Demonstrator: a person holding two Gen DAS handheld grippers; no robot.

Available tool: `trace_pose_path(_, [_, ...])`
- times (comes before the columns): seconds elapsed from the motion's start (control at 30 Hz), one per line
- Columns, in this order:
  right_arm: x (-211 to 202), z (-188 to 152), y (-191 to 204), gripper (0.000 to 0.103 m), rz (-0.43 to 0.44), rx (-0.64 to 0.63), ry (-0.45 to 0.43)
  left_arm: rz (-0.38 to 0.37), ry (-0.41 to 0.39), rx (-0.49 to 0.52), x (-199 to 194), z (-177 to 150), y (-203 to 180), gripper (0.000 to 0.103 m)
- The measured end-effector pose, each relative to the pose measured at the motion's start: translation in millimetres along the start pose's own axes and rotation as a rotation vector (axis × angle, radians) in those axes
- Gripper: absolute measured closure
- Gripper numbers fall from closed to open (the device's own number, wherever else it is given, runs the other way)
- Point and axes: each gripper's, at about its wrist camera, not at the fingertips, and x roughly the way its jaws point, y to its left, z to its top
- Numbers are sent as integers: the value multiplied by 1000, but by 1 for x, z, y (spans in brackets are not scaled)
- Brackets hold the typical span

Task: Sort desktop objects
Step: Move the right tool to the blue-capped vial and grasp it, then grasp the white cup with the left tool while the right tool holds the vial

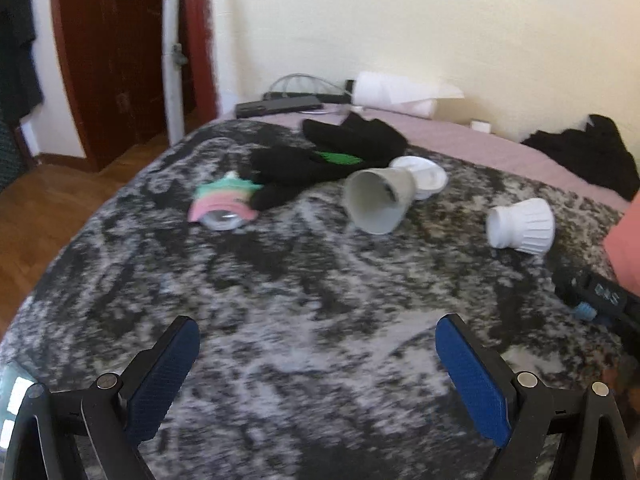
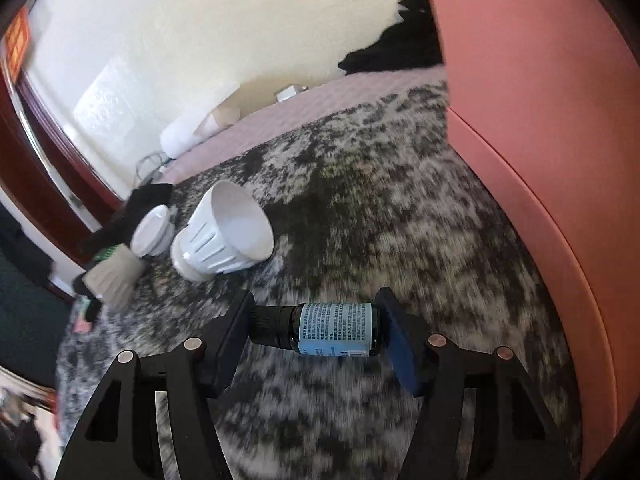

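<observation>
The right hand-held gripper (image 2: 316,330) is clamped end to end on a small dark dropper bottle (image 2: 320,330) with a pale blue label, one pad on the ribbed cap and the other on the base, the bottle lying crosswise just above the mottled grey-and-black blanket (image 2: 360,220) on the bed. Taking the pink box (image 2: 540,120) as the landmark, the bottle hangs near its left wall, while the white ribbed cup (image 2: 224,236) lies tipped over well to the box's left, with the grey cup (image 2: 114,274) and white lid (image 2: 152,230) farther left again. An end-to-end grip on a slick round bottle can pivot, so I judge it best to keep the squeeze firm and carry it level toward the box without jerking. The left hand-held gripper (image 1: 316,352) has its jaws wide apart and empty above the blanket, well left of the box's corner (image 1: 626,248).
</observation>
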Motion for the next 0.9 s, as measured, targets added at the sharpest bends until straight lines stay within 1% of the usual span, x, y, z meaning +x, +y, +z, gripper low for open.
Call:
trace_pose_path(0.07, [-15, -12, -6, 38, 53, 65, 17, -28, 22, -8, 12, 1, -8, 5])
trace_pose_path(0.13, [-30, -27, -9, 38, 92, 94, 38, -63, 52, -30, 25, 2, -14, 5])
trace_pose_path(0.2, [-43, -44, -10, 37, 109, 100, 54, -100, 85, -55, 39, 4, -22, 5])
trace_pose_path(0.3, [-67, -71, -7, 37, 123, 80, 81, -130, 137, -41, 64, 7, -42, 5])
trace_pose_path(0.4, [-85, -87, 3, 37, 134, 24, 101, -146, 178, -43, 86, 17, -65, 5])
trace_pose_path(0.5, [-94, -80, 8, 37, 155, -10, 83, -202, 197, -55, 99, 36, -96, 5])
trace_pose_path(0.57, [-97, -75, 4, 37, 145, -8, 62, -219, 183, -17, 103, 51, -123, 5])
trace_pose_path(0.63, [-99, -68, -2, 37, 128, 2, 47, -181, 160, 69, 109, 62, -154, 5])
trace_pose_path(0.7, [-100, -63, -12, 37, 143, 39, 56, -114, 160, 153, 121, 66, -178, 4])
trace_pose_path(0.73, [-101, -61, -16, 37, 152, 57, 59, -113, 162, 175, 126, 65, -185, 2])
trace_pose_path(0.77, [-103, -59, -19, 37, 164, 67, 62, -140, 153, 170, 127, 64, -187, 3])
trace_pose_path(0.8, [-105, -57, -21, 37, 174, 71, 59, -161, 140, 161, 125, 63, -187, 15])
trace_pose_path(0.83, [-110, -54, -22, 37, 182, 71, 47, -179, 130, 160, 120, 64, -187, 37])
trace_pose_path(0.87, [-115, -51, -24, 37, 190, 71, 36, -200, 132, 166, 115, 65, -187, 52])
trace_pose_path(0.9, [-119, -49, -23, 37, 195, 69, 21, -221, 133, 172, 110, 66, -188, 79])
